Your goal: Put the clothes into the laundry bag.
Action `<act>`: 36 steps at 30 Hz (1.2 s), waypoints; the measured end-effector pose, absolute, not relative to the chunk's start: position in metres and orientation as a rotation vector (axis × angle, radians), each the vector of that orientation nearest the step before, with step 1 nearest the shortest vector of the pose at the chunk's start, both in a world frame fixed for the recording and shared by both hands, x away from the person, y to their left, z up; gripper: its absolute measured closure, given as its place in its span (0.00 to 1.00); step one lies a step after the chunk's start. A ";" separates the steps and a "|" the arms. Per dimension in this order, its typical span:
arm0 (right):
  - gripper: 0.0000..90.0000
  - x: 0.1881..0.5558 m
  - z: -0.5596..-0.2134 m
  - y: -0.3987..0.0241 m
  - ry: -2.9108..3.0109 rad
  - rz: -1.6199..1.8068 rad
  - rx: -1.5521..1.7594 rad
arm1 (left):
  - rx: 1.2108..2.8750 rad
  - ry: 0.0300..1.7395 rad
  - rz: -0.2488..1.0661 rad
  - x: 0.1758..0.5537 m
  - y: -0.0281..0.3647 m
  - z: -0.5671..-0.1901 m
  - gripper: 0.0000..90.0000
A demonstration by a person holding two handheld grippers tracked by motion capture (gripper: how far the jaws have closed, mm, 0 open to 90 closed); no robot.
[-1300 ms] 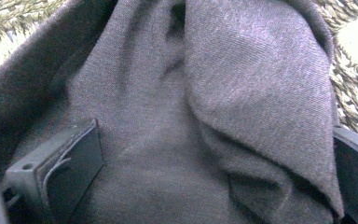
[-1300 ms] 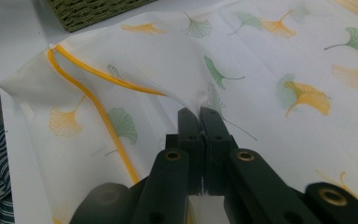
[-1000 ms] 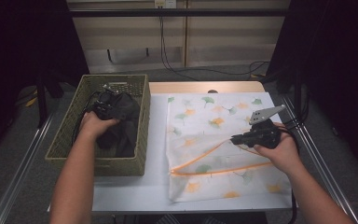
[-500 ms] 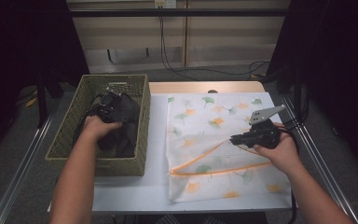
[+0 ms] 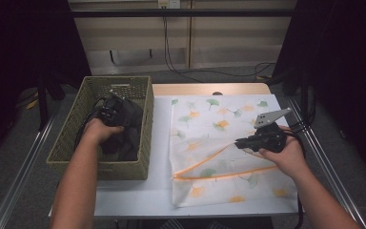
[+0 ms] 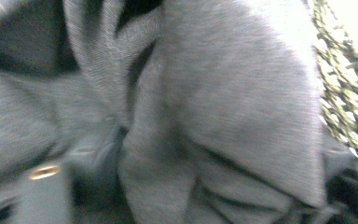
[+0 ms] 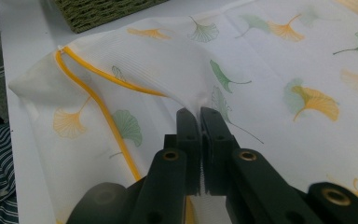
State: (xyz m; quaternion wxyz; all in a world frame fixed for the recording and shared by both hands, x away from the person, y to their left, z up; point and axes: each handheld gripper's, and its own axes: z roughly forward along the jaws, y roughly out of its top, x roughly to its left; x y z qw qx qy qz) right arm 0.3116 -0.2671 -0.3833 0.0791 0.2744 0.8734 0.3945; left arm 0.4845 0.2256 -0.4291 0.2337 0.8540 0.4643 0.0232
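A dark grey garment (image 5: 131, 121) lies bunched in a green woven basket (image 5: 71, 131) at the left. My left gripper (image 5: 109, 112) reaches down into it. In the left gripper view the grey cloth (image 6: 233, 93) is folded between the blurred fingers (image 6: 42, 182), which stand apart and have just been closing on it. A white mesh laundry bag (image 5: 209, 114) with a leaf print and an orange zipper (image 5: 205, 160) lies flat at the right. My right gripper (image 5: 239, 142) is shut on its upper layer (image 7: 270, 60), and its tips (image 7: 196, 114) lift the cloth by the zipper (image 7: 102, 112).
The basket and the bag rest on a white table top (image 5: 159, 143) with a wooden strip (image 5: 209, 89) at the back. Metal rails run along both sides of the table. The basket's wall (image 6: 345, 93) stands close on the right of the left gripper.
The left hand has shifted slightly down onto the garment in the basket. The right gripper and the bag have not moved.
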 end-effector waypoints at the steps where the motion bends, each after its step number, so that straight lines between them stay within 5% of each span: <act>1: 0.97 0.311 -0.383 -0.267 2.616 1.180 0.817 | 2.337 1.282 0.058 0.484 0.225 -0.428 0.39; 7: 0.97 0.311 -0.382 -0.267 2.619 1.185 0.813 | 2.317 1.310 0.022 0.483 0.229 -0.421 0.65; 11: 0.97 0.311 -0.383 -0.267 2.623 1.186 0.813 | 2.339 1.313 0.046 0.482 0.227 -0.412 0.73; 36: 1.00 0.316 -0.385 -0.269 2.618 1.170 0.820 | 2.208 1.154 0.246 0.442 0.251 -0.326 0.76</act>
